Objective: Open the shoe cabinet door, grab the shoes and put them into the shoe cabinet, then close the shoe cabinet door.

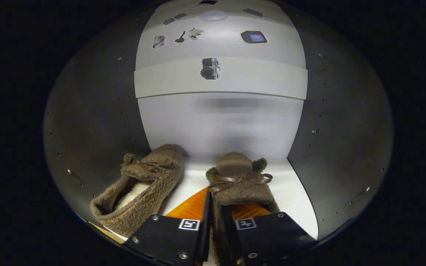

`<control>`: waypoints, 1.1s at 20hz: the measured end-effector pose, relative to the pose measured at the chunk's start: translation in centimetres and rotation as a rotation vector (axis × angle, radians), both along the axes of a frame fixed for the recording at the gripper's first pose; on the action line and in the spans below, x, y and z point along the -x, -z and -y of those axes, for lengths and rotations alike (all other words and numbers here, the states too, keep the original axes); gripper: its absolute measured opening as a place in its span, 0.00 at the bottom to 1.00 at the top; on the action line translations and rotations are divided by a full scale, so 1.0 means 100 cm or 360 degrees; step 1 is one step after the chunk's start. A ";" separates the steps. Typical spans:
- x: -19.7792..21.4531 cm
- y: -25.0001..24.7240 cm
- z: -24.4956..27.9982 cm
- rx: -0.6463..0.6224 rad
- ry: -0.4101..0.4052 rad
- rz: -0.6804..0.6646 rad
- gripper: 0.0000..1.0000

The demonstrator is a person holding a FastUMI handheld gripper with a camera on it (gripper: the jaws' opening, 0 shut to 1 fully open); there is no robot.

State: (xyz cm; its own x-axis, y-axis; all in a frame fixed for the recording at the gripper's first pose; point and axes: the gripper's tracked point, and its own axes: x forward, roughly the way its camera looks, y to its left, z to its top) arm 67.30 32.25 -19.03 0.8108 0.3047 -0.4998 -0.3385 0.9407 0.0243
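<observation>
Two brown fuzzy slippers with ribbon bows lie inside the shoe cabinet on its white shelf (294, 192). The left slipper (142, 188) rests tilted on its side beside the left wall, ahead of my left finger. The right slipper (239, 181) stands toe-forward, and my gripper (216, 221) is shut on its left side wall, one finger inside the opening and one outside. The slipper's heel is hidden behind the fingers.
Dark cabinet side walls (94, 122) rise on both sides, with a pale back panel (220, 122) and an upper shelf edge (220, 83) above. An orange wedge of surface (190, 208) shows between the slippers near my fingers.
</observation>
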 end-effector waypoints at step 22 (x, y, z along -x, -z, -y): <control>0.209 -0.105 0.049 0.0084 0.0136 0.0316 0.95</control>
State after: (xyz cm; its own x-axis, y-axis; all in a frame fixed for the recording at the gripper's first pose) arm 46.45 27.36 -8.48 0.9165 0.2082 -0.3416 -0.2508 0.9643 -0.0851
